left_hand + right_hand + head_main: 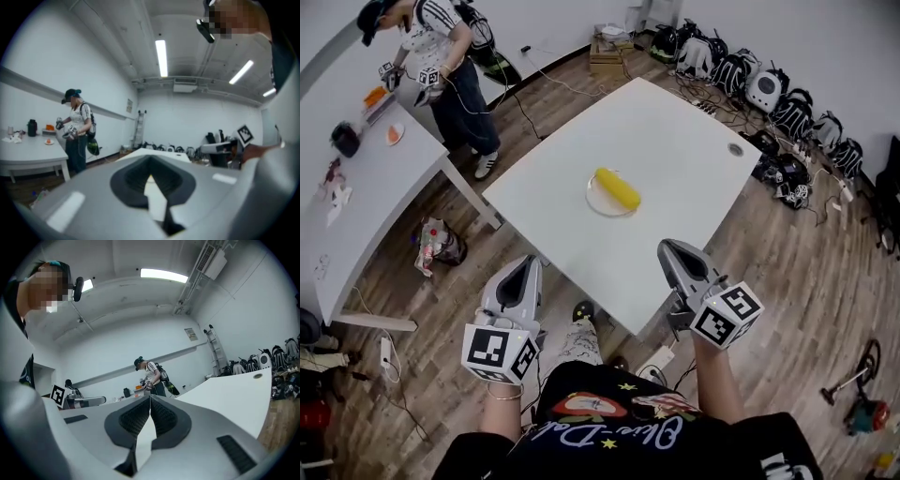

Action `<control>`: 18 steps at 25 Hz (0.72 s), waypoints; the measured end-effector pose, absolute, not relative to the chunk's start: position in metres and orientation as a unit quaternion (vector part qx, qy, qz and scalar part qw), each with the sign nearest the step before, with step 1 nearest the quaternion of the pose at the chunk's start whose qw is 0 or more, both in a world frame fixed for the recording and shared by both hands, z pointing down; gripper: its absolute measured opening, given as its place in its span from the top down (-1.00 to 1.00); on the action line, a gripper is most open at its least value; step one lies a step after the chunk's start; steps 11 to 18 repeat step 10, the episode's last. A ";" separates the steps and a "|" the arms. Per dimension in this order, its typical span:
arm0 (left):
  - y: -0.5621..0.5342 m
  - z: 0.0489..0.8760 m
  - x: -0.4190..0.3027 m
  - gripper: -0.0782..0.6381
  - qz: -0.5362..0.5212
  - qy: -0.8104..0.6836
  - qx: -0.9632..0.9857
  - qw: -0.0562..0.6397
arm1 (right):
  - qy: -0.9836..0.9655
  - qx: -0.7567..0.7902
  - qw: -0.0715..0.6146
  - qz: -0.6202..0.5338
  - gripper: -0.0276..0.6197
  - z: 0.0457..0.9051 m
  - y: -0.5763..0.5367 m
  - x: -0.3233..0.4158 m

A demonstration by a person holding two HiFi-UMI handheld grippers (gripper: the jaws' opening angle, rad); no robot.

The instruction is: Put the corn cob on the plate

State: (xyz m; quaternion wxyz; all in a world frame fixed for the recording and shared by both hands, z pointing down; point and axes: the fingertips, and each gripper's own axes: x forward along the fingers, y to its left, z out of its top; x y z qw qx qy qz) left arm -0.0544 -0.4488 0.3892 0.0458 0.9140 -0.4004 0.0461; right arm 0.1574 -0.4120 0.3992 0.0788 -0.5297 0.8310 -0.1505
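A yellow corn cob [618, 188] lies on a clear round plate [596, 200] near the middle of the white table [675, 150]. Both grippers are held back from the table, near my body. My left gripper [521, 265] hovers over the floor off the table's near corner, jaws together and empty. My right gripper [668, 247] sits over the table's near edge, jaws shut with nothing between them. In the left gripper view its jaw tips [149, 176] meet, and in the right gripper view the dark pads [150, 401] touch at the tip.
A second person [441, 56] holding grippers stands at another white table [366, 178] at the far left. Several backpacks [769, 89] and cables line the far wall and right side. A bag [436, 246] lies on the wooden floor left of the main table.
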 end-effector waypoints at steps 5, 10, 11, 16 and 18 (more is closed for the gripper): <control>-0.429 0.392 -0.060 0.81 0.047 -0.407 0.911 0.054 | 0.836 -0.526 0.069 -0.140 0.85 0.389 -0.391 0.151; -0.419 0.378 -0.055 0.81 0.041 -0.397 0.916 0.041 | 0.837 -0.525 0.073 -0.135 0.85 0.381 -0.376 0.147; -0.419 0.378 -0.055 0.81 0.041 -0.397 0.916 0.041 | 0.837 -0.525 0.073 -0.135 0.85 0.381 -0.376 0.147; -0.419 0.378 -0.055 0.81 0.041 -0.397 0.916 0.041 | 0.837 -0.525 0.073 -0.135 0.85 0.381 -0.376 0.147; -0.419 0.378 -0.055 0.81 0.041 -0.397 0.916 0.041 | 0.837 -0.525 0.073 -0.135 0.85 0.381 -0.376 0.147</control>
